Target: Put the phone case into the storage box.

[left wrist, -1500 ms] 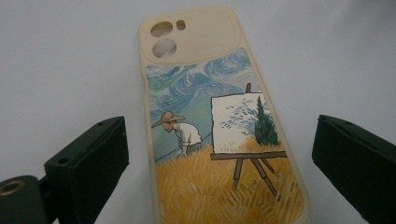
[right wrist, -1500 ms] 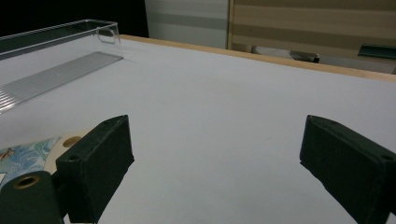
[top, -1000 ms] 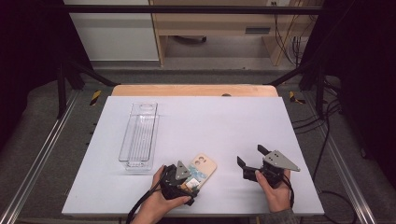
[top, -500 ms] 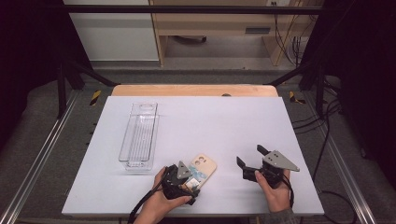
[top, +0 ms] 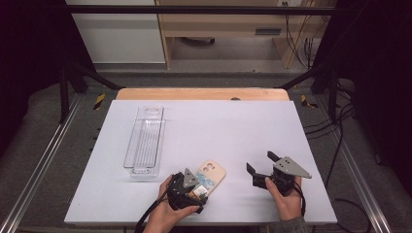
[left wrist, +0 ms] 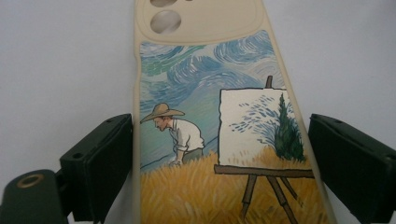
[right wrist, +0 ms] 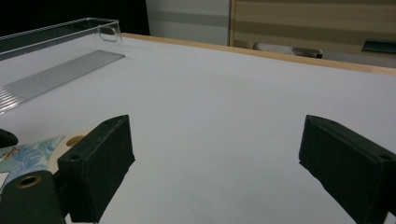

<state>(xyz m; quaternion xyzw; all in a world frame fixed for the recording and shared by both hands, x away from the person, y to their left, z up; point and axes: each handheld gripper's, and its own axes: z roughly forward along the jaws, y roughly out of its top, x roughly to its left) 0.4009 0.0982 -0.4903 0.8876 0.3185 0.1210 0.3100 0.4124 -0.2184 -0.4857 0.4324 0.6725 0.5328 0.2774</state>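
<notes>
Left gripper (left wrist: 219,154) jaws spread astride painted phone case (left wrist: 210,116); right gripper (top: 265,170) spread, empty; tray (top: 144,141) beyond.

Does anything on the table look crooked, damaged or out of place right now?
Nothing stands out. The phone case lies flat and intact between the open left tongs, set at a slant to the table edge. The clear tray sits upright and empty.

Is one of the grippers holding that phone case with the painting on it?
Not yet. The left gripper has its jaws on either side of the phone case, near its lower end, with a gap showing on the right. The right gripper is open and holds nothing.
</notes>
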